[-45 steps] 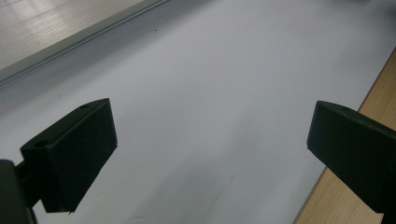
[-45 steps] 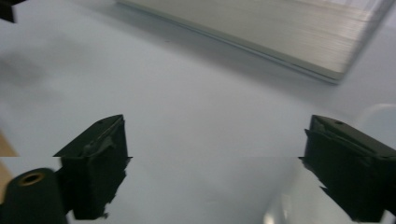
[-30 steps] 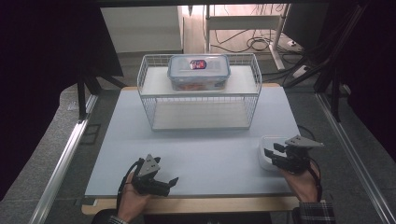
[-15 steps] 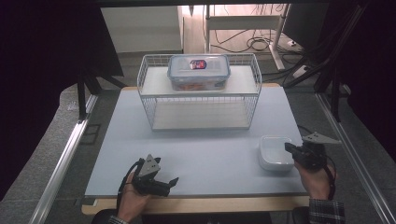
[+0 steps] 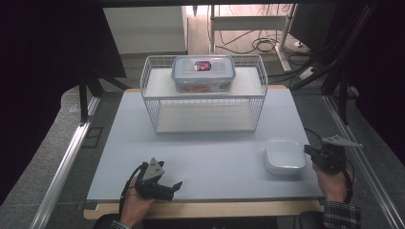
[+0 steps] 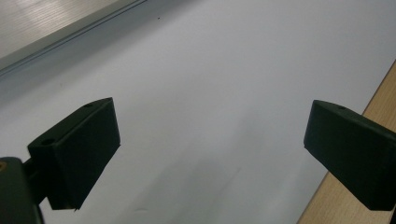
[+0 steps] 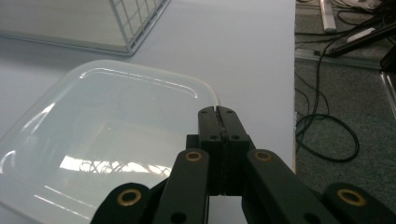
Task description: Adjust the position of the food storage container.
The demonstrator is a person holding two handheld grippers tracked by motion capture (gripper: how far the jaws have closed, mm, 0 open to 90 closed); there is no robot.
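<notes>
Right tongs [image 5: 308,150] closed, empty, just beside lid [image 5: 284,155]; left tongs [image 5: 175,185] wide open, idle on worktop [image 5: 210,157]; next: reopen, grasp lid rim.

lid [image 5: 284,153]: translucent white | rack [image 5: 205,107]: white wire | box [image 5: 203,74]: clear, blue-rimmed | table [image 5: 210,157]: pale grey-blue | grippers: black
</notes>
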